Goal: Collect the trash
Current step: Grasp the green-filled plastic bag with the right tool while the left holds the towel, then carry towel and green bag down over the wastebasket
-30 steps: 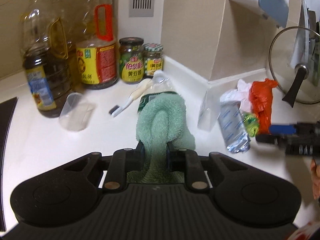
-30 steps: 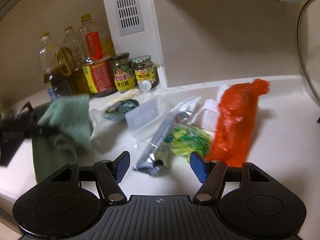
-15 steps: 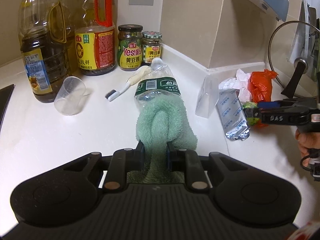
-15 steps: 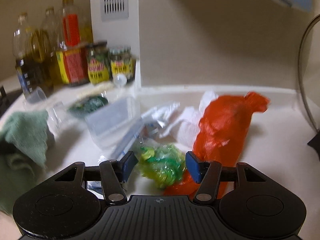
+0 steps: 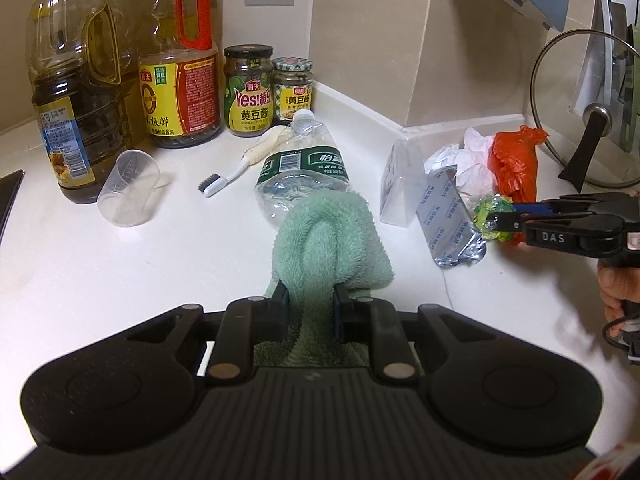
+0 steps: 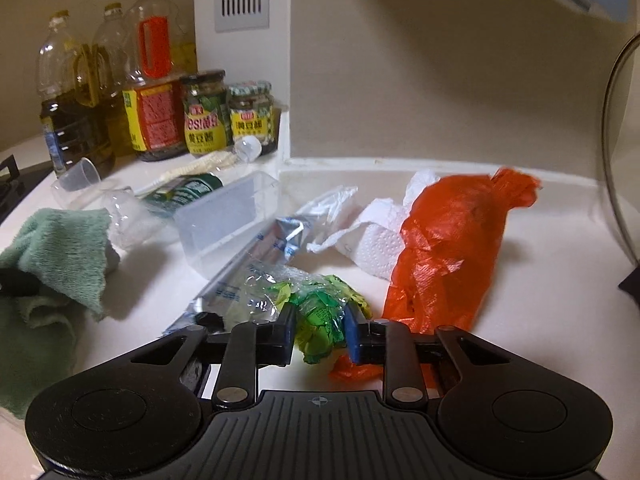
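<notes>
Left wrist view
Left tongs [image 5: 308, 300]: clamped tight on the green towel [image 5: 328, 236], which bunched up over the near end of the plastic bottle [image 5: 302, 168].
Plastic bottle: lay on its side on the white counter [image 5: 120, 280], cap toward the far jars.
Far left: oil bottles [image 5: 72, 92] and two sauce jars [image 5: 249, 90] stood along the wall; a clear measuring cup [image 5: 128, 188] lay tipped over just near them, a toothbrush [image 5: 236, 164] beside the bottle.
Trash pile: right of the bottle sat a clear box [image 5: 400, 184], a silver pouch [image 5: 448, 220], white tissue [image 5: 476, 156] and an orange bag [image 5: 514, 160].
Right tongs [image 5: 498, 222]: came in from the right edge, a hand [image 5: 618, 288] behind them, tips on the green wrapper [image 5: 490, 208].

Right wrist view
Right tongs [image 6: 320, 330]: the jaws had just been closing, and the pads pressed on the green wrapper [image 6: 320, 316] from both sides!
Green wrapper: crumpled, near edge of the pile, between the silver pouch [image 6: 244, 276] on its left and the orange bag [image 6: 452, 244] on its right.
Behind it: white tissue [image 6: 376, 236] touched the orange bag; the clear box [image 6: 224, 216] lay further left.
Far left: the green towel [image 6: 60, 248] hung in the left tongs, barely seen at the edge.
Right edge: a glass lid [image 6: 620, 152] leaned upright.
</notes>
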Demonstrator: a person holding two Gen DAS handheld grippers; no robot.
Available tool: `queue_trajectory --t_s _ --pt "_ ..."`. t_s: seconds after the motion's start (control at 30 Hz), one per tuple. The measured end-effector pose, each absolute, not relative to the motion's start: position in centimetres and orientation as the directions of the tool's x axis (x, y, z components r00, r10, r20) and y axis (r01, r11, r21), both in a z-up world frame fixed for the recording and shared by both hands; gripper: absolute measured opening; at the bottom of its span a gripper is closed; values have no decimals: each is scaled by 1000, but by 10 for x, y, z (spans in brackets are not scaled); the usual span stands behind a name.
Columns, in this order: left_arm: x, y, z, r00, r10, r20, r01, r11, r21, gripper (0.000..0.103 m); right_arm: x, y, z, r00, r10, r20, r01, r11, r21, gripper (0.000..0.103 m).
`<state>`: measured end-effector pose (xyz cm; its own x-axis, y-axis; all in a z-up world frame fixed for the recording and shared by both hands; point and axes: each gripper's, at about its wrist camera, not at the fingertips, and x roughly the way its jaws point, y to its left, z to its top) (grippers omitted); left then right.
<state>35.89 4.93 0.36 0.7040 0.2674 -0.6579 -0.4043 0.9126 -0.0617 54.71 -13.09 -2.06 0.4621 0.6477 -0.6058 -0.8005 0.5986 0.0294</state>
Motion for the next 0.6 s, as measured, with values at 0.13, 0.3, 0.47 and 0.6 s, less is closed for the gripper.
queue_trajectory --t_s 0.13,0.3,0.47,0.6 --pt "353 45 8 714 262 -649 -398 915 -69 18 532 -143 -7 482 659 -577 -790 612 41 26" --pt "340 36 14 723 252 -643 -394 915 -84 18 506 -161 11 481 676 -558 -784 617 71 26" --pt "321 25 19 729 232 -644 -386 916 -107 18 474 -176 24 436 697 -569 -802 588 105 26" --pt "303 16 23 730 220 -647 -388 913 -128 18 443 -181 26 398 706 -586 -823 556 113 26"
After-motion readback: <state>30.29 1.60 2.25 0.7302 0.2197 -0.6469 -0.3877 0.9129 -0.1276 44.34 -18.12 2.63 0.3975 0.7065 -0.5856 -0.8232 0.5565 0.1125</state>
